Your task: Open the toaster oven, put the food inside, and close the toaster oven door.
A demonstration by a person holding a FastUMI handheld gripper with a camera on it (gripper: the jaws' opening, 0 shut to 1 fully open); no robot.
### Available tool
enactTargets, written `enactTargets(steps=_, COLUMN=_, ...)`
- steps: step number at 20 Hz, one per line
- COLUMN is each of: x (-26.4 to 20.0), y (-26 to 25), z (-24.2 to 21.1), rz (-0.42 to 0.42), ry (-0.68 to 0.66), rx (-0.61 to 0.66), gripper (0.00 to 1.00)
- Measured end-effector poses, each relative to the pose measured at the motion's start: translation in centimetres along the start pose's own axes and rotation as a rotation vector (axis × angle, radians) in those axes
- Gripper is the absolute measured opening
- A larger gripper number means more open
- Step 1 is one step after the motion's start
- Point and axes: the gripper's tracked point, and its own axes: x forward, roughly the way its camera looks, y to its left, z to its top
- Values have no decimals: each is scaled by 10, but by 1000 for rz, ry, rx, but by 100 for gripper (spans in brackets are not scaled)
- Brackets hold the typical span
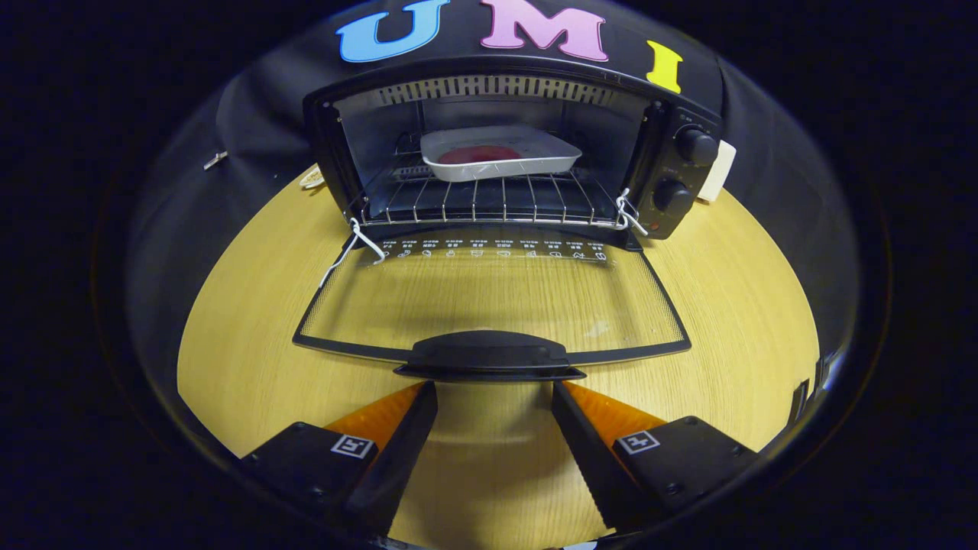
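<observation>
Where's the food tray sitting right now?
The white tray sits on the wire rack inside the open toaster oven, beyond the lowered glass door and the open gripper.

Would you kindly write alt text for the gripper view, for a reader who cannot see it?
A toaster oven stands on a wooden table with its glass door folded down flat, a white tray of red food on the rack inside. The open gripper sits just before the door handle, holding nothing.
</observation>
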Motion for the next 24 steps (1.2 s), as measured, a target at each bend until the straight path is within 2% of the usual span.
enactTargets(steps=3, x=-2, y=1, z=2, rz=11, ry=40, rx=10, gripper=99)
enactTargets(steps=7, x=-19, y=2, z=11, rz=30, ry=20, rx=11, gripper=99)
enactTargets(steps=12, x=-44, y=9, z=24, rz=107, ry=-19, rx=-12, gripper=98)
enactTargets(steps=18, x=-72, y=5, z=94, rz=101, ry=-264, rx=-101, gripper=98)
enactTargets(steps=24, x=-132, y=-9, z=151, rz=128, ry=-457, rx=-97, gripper=98)
